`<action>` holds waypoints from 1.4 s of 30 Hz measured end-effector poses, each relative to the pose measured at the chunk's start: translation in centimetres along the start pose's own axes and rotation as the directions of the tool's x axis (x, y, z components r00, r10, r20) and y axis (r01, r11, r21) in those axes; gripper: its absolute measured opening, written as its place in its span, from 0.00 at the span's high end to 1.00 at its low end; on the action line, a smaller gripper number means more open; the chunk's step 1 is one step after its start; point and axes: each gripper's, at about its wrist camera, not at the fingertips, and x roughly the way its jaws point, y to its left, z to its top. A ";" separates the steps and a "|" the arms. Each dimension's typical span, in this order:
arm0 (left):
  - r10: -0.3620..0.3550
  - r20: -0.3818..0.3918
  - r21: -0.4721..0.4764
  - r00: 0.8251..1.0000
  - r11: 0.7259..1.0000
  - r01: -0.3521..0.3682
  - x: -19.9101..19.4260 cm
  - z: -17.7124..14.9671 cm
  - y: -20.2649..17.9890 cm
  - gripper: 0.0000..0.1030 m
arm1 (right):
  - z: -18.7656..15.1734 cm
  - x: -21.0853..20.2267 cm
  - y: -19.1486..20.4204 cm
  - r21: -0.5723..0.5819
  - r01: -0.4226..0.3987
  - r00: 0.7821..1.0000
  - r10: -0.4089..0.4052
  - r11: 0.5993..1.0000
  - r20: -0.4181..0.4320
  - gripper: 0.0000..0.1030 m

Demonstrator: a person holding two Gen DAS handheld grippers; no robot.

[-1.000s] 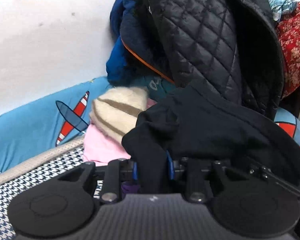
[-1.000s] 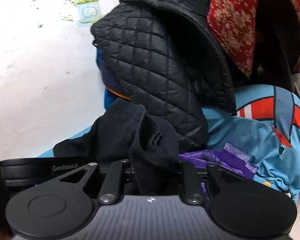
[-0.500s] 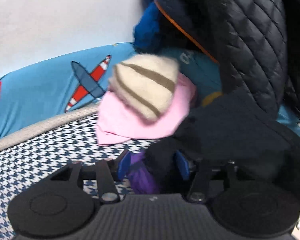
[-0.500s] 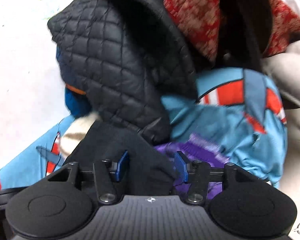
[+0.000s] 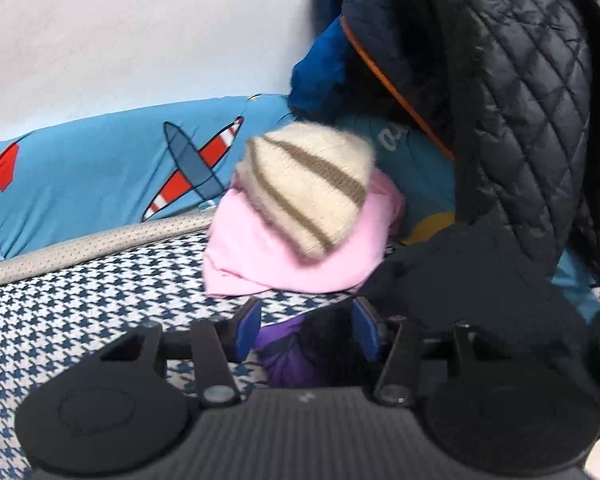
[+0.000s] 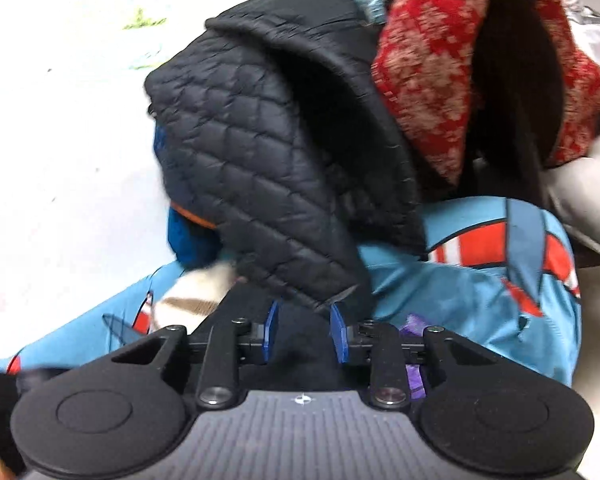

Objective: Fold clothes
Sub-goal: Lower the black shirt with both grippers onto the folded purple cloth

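Houndstooth cover [image 5: 80, 300] now exposed; both jaws released black garment [image 5: 480, 292].

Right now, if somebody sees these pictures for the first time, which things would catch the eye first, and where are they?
The big black quilted jacket hangs over the heap at the back, with a red patterned knit garment at its upper right. In the left wrist view, a cream knit hat with brown stripes lies on a pink folded cloth, beside the blue aeroplane-print bedding. A black soft garment lies in front, near the open left gripper.
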 end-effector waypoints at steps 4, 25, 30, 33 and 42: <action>-0.025 0.016 0.025 1.000 0.999 0.024 0.0 0.4 -1.7 0.54 | -0.5 0.8 0.0 -0.006 -0.012 0.999 0.012 1.000 -0.038 0.72; 0.027 -0.053 0.059 0.998 0.998 -0.024 7.2 -0.3 -3.1 0.33 | -3.7 6.2 -1.5 0.009 0.044 0.974 -0.041 0.999 -0.224 0.68; 0.029 -0.073 0.048 0.997 0.999 -0.026 7.3 -0.3 -2.8 0.31 | -3.9 6.6 -1.6 0.000 0.046 0.969 -0.045 0.999 -0.242 0.68; 0.031 -0.071 0.057 0.997 0.998 -0.027 6.3 0.1 -2.8 0.32 | -3.4 6.2 -2.1 0.046 0.037 0.974 -0.025 0.998 -0.226 0.68; 0.030 -0.119 0.041 0.992 0.999 -0.025 1.8 -0.6 -1.3 0.27 | -1.8 4.5 -2.1 0.129 -0.035 0.979 0.060 0.991 -0.197 0.67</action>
